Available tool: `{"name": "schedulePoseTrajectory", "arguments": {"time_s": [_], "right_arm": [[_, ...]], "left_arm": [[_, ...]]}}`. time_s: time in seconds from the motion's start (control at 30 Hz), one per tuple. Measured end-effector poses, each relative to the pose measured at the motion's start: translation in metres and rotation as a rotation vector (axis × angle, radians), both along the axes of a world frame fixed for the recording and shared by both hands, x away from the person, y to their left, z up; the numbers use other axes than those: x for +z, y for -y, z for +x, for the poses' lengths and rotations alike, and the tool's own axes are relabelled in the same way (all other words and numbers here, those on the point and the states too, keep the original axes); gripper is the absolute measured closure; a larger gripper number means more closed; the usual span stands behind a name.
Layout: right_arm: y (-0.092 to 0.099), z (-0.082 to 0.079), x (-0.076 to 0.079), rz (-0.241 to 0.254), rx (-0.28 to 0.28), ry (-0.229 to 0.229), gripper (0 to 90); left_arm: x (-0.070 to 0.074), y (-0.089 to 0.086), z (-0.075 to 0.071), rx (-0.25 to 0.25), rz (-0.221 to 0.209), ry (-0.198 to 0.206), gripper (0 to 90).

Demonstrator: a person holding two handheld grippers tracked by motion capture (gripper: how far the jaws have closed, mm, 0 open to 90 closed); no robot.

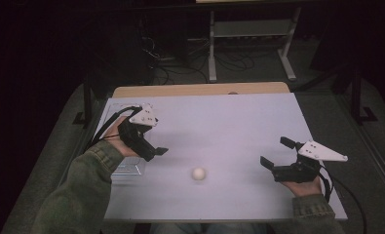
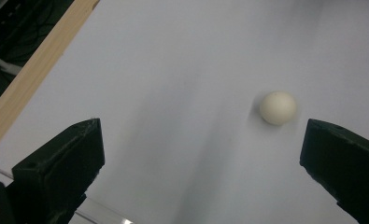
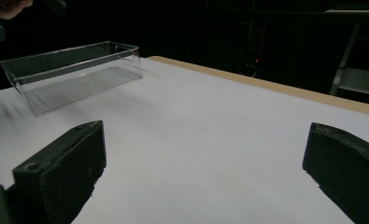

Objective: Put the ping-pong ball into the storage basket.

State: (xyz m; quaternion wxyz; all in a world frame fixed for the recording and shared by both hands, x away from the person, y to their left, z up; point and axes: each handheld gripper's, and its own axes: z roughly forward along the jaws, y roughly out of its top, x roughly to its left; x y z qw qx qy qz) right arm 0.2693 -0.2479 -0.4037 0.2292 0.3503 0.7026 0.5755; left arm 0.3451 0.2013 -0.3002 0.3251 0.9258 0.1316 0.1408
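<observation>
Ball [image 1: 198,174] sits nearest, loose on the white worktop [image 1: 229,122] between both tongs, touching neither. Left tongs [image 1: 153,153] gape wide, empty; right tongs [image 1: 273,153] likewise. To grasp it well, I'd bring the left tongs down squarely astride it, closing gently so it can't roll. Farther left lies a clear tray [image 3: 70,70], probably empty. No writing is readable anywhere.

Your ball [image 1: 198,174] is small, round and off-white, resting loose on the white surface [image 1: 219,126] toward its near edge, about midway across. From the left gripper view it [image 2: 278,107] looks smooth and matte, perhaps with a faint speck near its top.
</observation>
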Motion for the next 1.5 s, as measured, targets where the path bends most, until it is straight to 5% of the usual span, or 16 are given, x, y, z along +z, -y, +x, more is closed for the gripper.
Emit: {"name": "schedulePoseTrajectory", "arguments": {"time_s": [0.67,1.5], "right_arm": [[0.0,0.0,0.0,-0.003,0.003,-0.001,0.0],[0.0,0.0,0.0,-0.004,0.004,-0.001,0.0]], "left_arm": [[-0.007,0.024,0.006,-0.04,0.049,-0.014,0.0],[-0.025,0.051,0.01,-0.098,0.171,-0.062,0.0]]}}
